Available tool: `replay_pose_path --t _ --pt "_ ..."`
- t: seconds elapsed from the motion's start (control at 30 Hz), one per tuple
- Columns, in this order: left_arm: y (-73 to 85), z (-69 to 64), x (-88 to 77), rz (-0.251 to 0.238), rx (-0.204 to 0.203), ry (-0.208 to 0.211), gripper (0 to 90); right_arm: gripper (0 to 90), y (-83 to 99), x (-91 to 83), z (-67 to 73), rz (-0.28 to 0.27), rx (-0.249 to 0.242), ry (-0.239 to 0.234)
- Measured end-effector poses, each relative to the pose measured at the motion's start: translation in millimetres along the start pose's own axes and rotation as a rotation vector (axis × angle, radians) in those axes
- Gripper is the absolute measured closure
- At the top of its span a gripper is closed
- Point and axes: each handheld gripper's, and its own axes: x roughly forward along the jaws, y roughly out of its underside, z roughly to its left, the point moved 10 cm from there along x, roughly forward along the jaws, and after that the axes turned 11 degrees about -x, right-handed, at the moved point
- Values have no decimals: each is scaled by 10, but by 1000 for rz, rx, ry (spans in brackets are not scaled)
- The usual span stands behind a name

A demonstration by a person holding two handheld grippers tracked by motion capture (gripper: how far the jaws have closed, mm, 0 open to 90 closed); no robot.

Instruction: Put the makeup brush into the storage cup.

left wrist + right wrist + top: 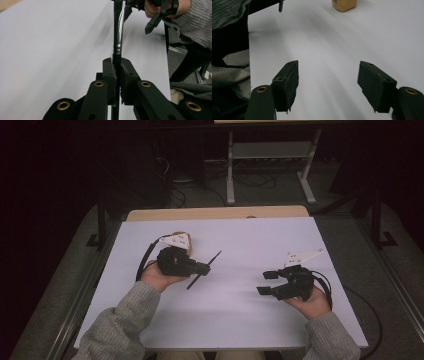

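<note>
Up close, the left gripper [117, 75] pinches the thin black stick [118, 37] tight, holding it above the white table [240, 315]. Right gripper [272, 282] hangs wide open, empty. Next, probably, a handover needing careful alignment.

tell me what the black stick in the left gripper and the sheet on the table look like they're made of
The black stick looks like a brush or pen handle: glossy black, likely lacquered wood or plastic, judging by its bright reflections, with a shinier band that may be metal. The left gripper is clamped on it. The white sheet looks matt, probably paper or thin board: flat, with soft shadows and no glare.
</note>
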Motion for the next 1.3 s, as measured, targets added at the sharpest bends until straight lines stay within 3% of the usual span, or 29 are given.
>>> replay_pose_path --t 0.43,0.73,0.9,1.03,1.3 --pt "-65 159 -103 -25 -34 -15 841 267 132 -69 -88 -2 33 71" --pt "-262 247 -250 -56 -26 -56 841 249 166 -99 -96 -2 33 96" --pt "-400 354 -376 -75 -22 -95 841 246 189 -91 -103 2 37 92" --pt "-492 424 -474 -118 -41 -108 841 243 206 -83 -99 6 34 95" --pt "-558 593 -481 -141 -68 -124 841 240 213 -75 -105 10 35 98"
